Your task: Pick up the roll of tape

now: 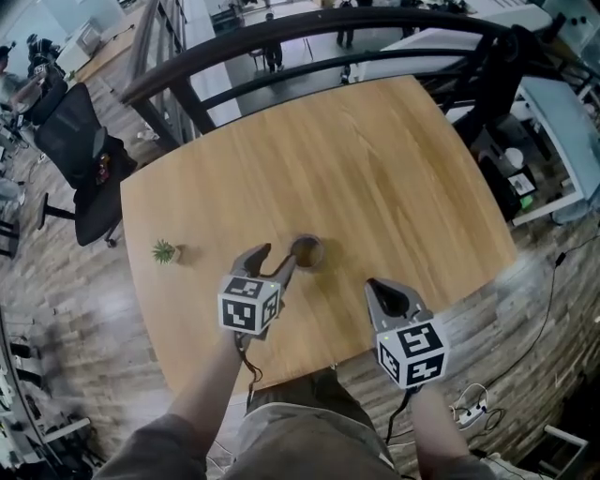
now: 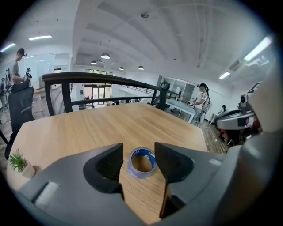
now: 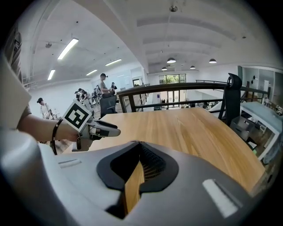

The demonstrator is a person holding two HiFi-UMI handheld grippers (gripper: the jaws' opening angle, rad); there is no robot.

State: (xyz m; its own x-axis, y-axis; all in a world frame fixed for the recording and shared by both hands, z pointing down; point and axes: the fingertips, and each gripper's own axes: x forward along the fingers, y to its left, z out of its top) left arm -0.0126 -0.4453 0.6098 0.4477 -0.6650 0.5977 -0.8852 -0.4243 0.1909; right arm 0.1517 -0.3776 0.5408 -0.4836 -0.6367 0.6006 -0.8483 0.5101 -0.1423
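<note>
The roll of tape [image 1: 320, 253], a blue-edged ring, lies flat on the wooden table [image 1: 375, 169]. My left gripper [image 1: 277, 256] is open and low over the table, its tips right at the roll. In the left gripper view the roll of tape [image 2: 143, 153] shows in the gap between the two jaw tips of the left gripper [image 2: 139, 152]; I cannot tell if they touch it. My right gripper [image 1: 373, 283] is shut and empty, to the right of the roll and nearer the front edge. In its own view the right gripper [image 3: 138, 144] has its jaws together.
A small potted plant [image 1: 166, 251] stands on the table left of the left gripper, and the same plant [image 2: 20, 162] shows at the left gripper view's left. A black railing [image 1: 328, 28] runs behind the table; a black office chair [image 1: 80, 150] stands off its left edge.
</note>
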